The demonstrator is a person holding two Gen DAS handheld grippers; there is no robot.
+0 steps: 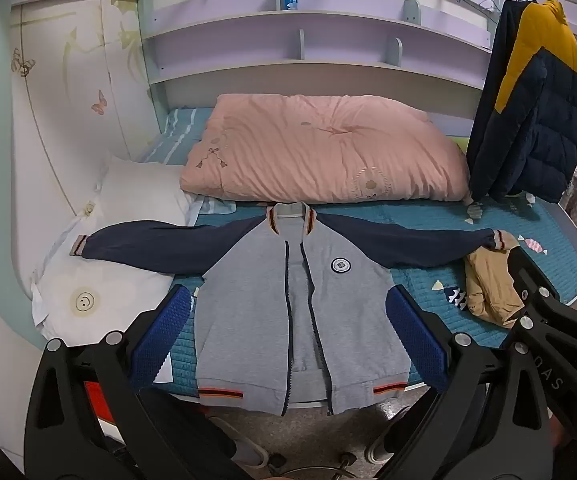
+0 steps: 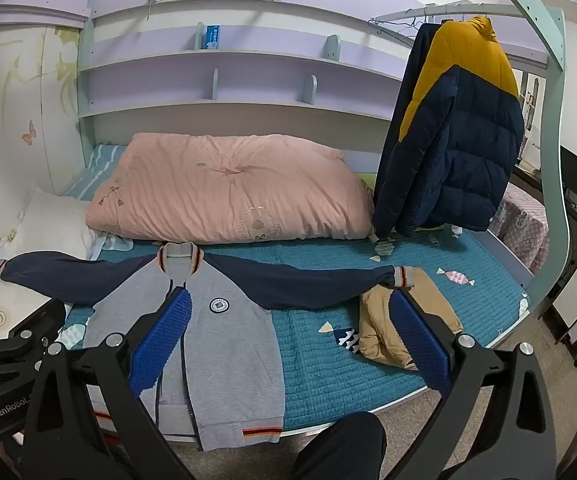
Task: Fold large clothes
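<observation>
A grey zip jacket (image 1: 264, 312) (image 2: 232, 356) with navy sleeves lies flat and face up on the teal bed cover (image 1: 420, 216) (image 2: 320, 364), sleeves spread wide to both sides, hem hanging over the bed's front edge. My left gripper (image 1: 292, 300) hovers open above the jacket's body, blue pads wide apart, nothing between them. My right gripper (image 2: 292, 300) is open too, held over the jacket's right half and the bare cover. The right gripper's black frame (image 1: 544, 320) shows at the right of the left wrist view.
A folded tan garment (image 1: 488, 288) (image 2: 388, 332) lies under the jacket's right cuff. A pink quilt (image 1: 320, 148) (image 2: 228, 192) sits behind, a white pillow (image 1: 104, 264) at the left. A navy and yellow puffer coat (image 2: 456, 136) hangs at the right. A person's dark-clothed leg (image 2: 340, 448) shows below.
</observation>
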